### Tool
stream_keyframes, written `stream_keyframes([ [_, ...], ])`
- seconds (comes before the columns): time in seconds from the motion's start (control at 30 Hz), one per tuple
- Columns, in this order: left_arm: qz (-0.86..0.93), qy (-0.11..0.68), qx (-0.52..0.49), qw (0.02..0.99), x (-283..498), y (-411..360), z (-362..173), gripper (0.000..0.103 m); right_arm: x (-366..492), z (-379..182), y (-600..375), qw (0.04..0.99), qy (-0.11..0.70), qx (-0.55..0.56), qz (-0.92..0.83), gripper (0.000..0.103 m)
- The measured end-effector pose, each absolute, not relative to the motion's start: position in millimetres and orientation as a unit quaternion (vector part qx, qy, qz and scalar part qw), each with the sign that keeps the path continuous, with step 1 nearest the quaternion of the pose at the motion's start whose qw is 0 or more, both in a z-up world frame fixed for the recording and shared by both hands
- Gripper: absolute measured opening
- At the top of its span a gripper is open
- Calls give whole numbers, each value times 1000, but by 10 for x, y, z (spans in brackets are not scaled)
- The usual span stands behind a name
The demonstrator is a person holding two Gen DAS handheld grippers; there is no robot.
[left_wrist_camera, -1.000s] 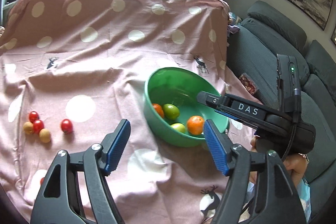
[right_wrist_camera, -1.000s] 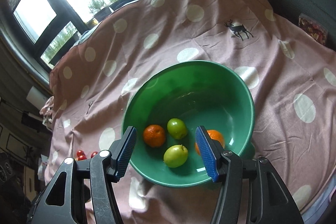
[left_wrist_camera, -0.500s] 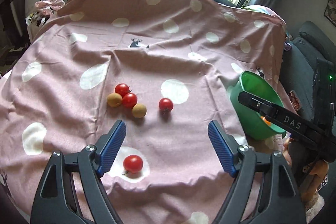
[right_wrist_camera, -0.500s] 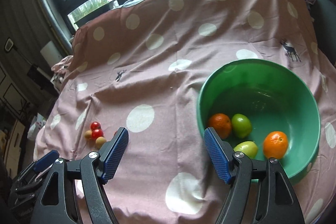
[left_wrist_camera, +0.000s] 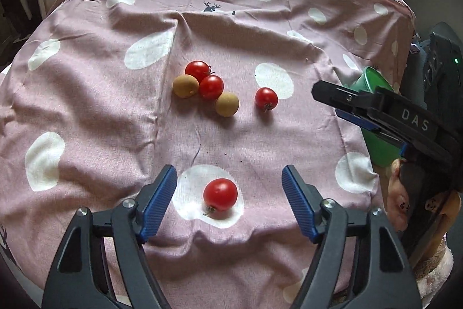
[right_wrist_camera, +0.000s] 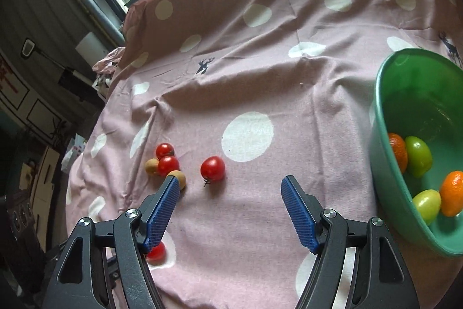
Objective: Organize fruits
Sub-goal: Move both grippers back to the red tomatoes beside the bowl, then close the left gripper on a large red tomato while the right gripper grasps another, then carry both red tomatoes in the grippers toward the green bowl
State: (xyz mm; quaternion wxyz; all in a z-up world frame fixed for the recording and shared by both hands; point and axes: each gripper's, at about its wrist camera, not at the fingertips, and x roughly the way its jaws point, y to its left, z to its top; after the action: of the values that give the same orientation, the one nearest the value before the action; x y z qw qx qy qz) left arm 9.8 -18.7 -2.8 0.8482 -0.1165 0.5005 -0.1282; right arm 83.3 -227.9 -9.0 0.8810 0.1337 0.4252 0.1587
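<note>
Fruits lie in two lots here, loose on the pink spotted cloth [left_wrist_camera: 86, 112] and gathered in the green bowl [left_wrist_camera: 373, 83]. From the left wrist view we see our left gripper [left_wrist_camera: 230, 193] tilted down over the nearest tomato [left_wrist_camera: 220, 194], which sits on a white spot of the cloth between the blue pads but apart from both; the jaws have just been closing a little, yet they stand wide and press on nothing, so we judge this a line-up for a pick rather than a grip. Beyond it a cluster of two tomatoes [left_wrist_camera: 204, 78] and two tan round fruits [left_wrist_camera: 227, 104] lies bunched and touching, with a single tomato [left_wrist_camera: 266, 98] just to their right. At the right edge the right gripper's finger crosses in front of the bowl, of which only part of the rim and wall shows. From the right wrist view our right gripper [right_wrist_camera: 230, 193] also stands wide and empty, its jaws having just been opening; nothing is between them but cloth, and the single tomato [right_wrist_camera: 212, 168] lies just ahead, which is probably why we aim this way. The bowl [right_wrist_camera: 385, 77] sits at the right with two oranges [right_wrist_camera: 453, 193] and two green fruits [right_wrist_camera: 418, 155] already inside, so we take it as the place for the rest.
</note>
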Motion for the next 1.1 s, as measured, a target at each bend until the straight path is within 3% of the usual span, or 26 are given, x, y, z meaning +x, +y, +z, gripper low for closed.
stream_keyframes([
  [0.13,-116,522,-107,838,133,-204,-124,67,1026,-149,-2066,868,454,117,163,58],
  [0.3,-112,539,-98,829,162,-213,-212,52,1247,-301,-1868,854,486,95,158,40],
  [0.73,-115,555,-90,819,197,-291,-325,44,1334,-447,-1837,848,496,97,161,37],
  [0.9,-114,551,-88,822,207,-297,-328,30,1345,-483,-1775,851,495,83,156,30],
  [1.1,-112,548,-94,824,203,-286,-320,28,1336,-477,-1797,852,494,86,151,30],
])
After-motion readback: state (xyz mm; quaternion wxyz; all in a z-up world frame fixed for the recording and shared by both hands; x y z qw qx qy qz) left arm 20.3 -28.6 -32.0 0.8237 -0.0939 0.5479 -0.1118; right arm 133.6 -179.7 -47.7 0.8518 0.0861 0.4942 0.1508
